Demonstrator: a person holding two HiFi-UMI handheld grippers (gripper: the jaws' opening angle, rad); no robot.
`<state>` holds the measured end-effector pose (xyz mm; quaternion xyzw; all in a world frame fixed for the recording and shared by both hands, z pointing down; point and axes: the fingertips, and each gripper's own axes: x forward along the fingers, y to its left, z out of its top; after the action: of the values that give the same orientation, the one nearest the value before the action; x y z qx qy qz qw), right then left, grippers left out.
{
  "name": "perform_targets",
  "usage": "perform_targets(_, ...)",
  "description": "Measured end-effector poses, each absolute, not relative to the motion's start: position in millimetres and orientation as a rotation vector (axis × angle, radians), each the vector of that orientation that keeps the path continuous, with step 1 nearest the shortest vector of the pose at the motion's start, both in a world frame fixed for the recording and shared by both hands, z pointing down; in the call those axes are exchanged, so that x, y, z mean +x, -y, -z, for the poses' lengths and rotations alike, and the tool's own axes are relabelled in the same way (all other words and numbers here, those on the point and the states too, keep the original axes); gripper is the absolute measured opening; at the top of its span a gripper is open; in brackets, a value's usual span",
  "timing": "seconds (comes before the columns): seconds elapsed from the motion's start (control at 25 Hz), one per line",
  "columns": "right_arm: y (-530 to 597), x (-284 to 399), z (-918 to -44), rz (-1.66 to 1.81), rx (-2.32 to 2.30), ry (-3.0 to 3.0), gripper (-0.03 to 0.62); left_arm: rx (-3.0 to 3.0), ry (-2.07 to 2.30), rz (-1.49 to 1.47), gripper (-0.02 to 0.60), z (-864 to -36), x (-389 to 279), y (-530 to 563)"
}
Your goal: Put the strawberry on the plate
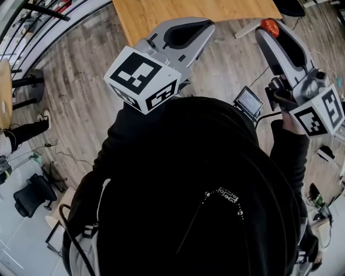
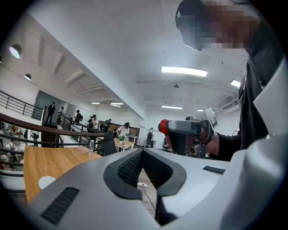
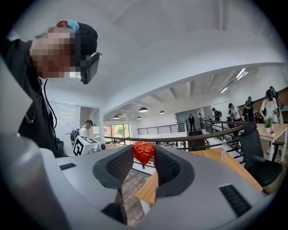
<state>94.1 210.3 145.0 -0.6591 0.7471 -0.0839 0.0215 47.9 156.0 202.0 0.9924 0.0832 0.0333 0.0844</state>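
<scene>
A red strawberry [image 3: 144,152] sits pinched between the pads of my right gripper [image 3: 144,155], which is shut on it and held up in the air. In the head view the strawberry [image 1: 269,25] shows at the tip of the right gripper [image 1: 268,29], top right, just off the wooden table [image 1: 161,13]. My left gripper [image 1: 207,24] is raised beside it, its jaws meeting at the tips with nothing between them [image 2: 143,152]. In the left gripper view, a white round plate [image 2: 46,182] lies on the table's near corner. The right gripper [image 2: 186,134] with the strawberry [image 2: 163,128] shows there too.
My black-sleeved body fills the lower head view. A small screen on a stand [image 1: 249,101] is just below the right gripper. A black office chair [image 1: 32,197] and cables lie on the wood floor at left. A railing [image 1: 43,16] runs along the upper left. People stand far off.
</scene>
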Motion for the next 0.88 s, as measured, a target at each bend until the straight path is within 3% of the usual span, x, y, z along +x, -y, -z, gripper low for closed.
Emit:
perform_targets(0.6,-86.9,48.9,-176.0,0.310,-1.840,-2.495,0.153,2.953,-0.014,-0.081,0.005,-233.1,-11.3,-51.9)
perform_targets(0.88,-90.0,35.1,-159.8,0.346,-1.858,-2.550,0.153,2.895,0.048,-0.038,0.005,-225.8,-33.6,-49.3)
